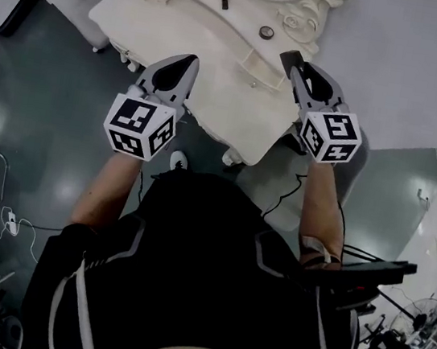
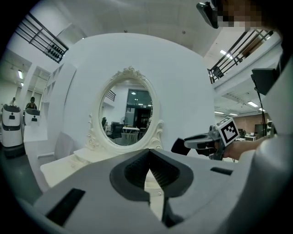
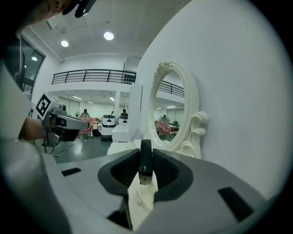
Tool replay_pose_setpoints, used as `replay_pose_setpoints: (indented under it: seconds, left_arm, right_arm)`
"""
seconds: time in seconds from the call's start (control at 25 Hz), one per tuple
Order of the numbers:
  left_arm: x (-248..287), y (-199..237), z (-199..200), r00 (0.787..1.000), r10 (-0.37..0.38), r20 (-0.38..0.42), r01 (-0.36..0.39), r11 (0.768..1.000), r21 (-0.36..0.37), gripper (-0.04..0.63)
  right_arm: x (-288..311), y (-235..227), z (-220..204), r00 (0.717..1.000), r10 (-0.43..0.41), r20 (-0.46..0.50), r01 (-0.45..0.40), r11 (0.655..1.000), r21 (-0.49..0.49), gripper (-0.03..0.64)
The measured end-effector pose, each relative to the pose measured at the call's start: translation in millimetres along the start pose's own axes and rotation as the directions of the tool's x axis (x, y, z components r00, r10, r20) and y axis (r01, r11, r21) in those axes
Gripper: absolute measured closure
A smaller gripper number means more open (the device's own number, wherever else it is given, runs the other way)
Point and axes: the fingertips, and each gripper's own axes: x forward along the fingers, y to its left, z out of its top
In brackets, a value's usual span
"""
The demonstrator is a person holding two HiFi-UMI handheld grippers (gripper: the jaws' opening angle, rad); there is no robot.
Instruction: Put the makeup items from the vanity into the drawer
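Right hand-held gripper [image 3: 145, 168]: jaws are pressing on a slim black makeup item [image 3: 145, 155], which is standing upright between them.
Mirror [image 3: 170, 107]: is standing at one o'clock, in a cream frame.
Left hand-held gripper [image 3: 62, 123]: is hovering at nine o'clock.
Counter [image 3: 139, 199]: is showing cream under the jaws, at six o'clock.

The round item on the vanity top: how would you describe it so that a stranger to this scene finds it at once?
Find the cream vanity, then the scrolled foot of its mirror frame. The round item lies beside that scroll; it is a small dark disc, while the other loose item on the top is a thin dark stick.
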Motion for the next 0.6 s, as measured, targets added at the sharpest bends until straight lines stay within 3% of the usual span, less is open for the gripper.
replay_pose_setpoints:
  seconds: [0.28,0.44,0.6]
  left_arm:
    - [29.1,45.2,-18.1,0.999,-0.037,-0.039,0.036,0.999,-0.014,0.591]
    - [43.1,51.1,-34.8,0.994,-0.061,-0.085,0.058,0.998,-0.035,0.591]
    - [52.1,48.8,-50.6,0.993,-0.035,-0.115,0.032,0.999,-0.026,0.591]
  right_arm:
    - [60.2,-4.8,-41.7,0.995,-0.022,-0.102,0.02,1.0,-0.013,0.523]
    - [87.2,-3.8,-75.2,0.985,0.007,-0.172,-0.014,0.999,-0.039,0.523]
    - [113.0,-10.3,-110.2,0.968,0.046,-0.246,-0.061,0.997,-0.053,0.523]
